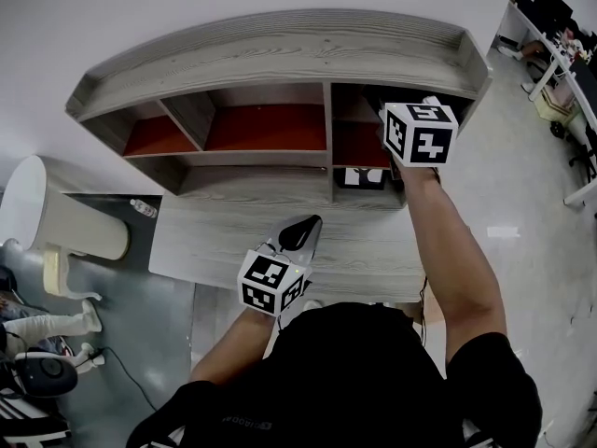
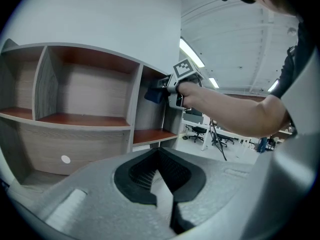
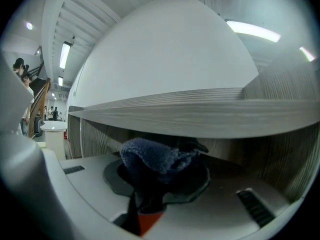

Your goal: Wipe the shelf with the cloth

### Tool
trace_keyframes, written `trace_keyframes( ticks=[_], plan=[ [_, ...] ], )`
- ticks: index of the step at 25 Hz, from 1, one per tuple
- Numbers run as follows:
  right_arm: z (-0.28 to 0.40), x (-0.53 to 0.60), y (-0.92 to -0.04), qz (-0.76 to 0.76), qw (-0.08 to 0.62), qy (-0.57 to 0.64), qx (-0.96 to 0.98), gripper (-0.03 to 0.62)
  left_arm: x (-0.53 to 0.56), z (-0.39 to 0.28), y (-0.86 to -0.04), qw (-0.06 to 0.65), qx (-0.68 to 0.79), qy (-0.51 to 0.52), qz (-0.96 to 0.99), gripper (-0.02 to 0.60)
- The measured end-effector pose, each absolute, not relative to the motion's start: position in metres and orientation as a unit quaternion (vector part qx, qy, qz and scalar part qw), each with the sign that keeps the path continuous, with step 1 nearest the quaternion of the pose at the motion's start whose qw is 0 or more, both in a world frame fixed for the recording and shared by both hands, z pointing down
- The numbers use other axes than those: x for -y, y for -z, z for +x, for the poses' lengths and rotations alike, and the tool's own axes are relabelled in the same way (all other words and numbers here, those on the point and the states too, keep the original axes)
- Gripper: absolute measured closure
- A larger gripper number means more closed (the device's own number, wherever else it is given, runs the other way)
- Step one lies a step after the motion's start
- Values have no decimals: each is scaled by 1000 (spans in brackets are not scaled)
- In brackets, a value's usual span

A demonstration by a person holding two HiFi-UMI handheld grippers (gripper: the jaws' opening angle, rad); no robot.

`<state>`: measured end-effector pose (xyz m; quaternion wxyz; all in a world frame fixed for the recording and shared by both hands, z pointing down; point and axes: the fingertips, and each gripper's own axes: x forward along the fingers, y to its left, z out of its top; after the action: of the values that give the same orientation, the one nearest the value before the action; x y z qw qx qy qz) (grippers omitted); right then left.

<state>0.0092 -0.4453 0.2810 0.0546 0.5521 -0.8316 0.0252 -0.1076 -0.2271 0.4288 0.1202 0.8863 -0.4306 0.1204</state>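
One cloth (image 3: 150, 156), right gripper (image 3: 162, 176) clamped, under shelf (image 3: 200, 115) edge.

I wear a black short-sleeved shirt (image 1: 354, 381) with faint pale lettering low on the front. My left gripper (image 2: 160, 151) has a pale grey shell and black ribbed pads (image 2: 137, 176). Its cube (image 1: 272, 283) is white with black square markers. My right gripper (image 3: 152, 184) is the same grey, with an orange bit at its base and a matching cube (image 1: 421, 132).
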Motion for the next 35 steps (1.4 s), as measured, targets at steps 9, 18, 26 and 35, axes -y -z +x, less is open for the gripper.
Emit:
trace_keyframes(
  ticks=[9,18,26,35],
  plan=[
    [-33,446,-279,535,61,-13,842,491,225,-127,-432,125,437,-120,883,572],
    [-58,444,-279,541,71,8,838,491,219,-153,-434,125,440,-120,881,572],
    [-61,447,-278,564,83,22,821,491,218,-174,-431,123,438,-117,883,572],
    [-59,444,-280,574,75,33,815,491,211,-185,-431,124,422,-116,891,573]
  ],
)
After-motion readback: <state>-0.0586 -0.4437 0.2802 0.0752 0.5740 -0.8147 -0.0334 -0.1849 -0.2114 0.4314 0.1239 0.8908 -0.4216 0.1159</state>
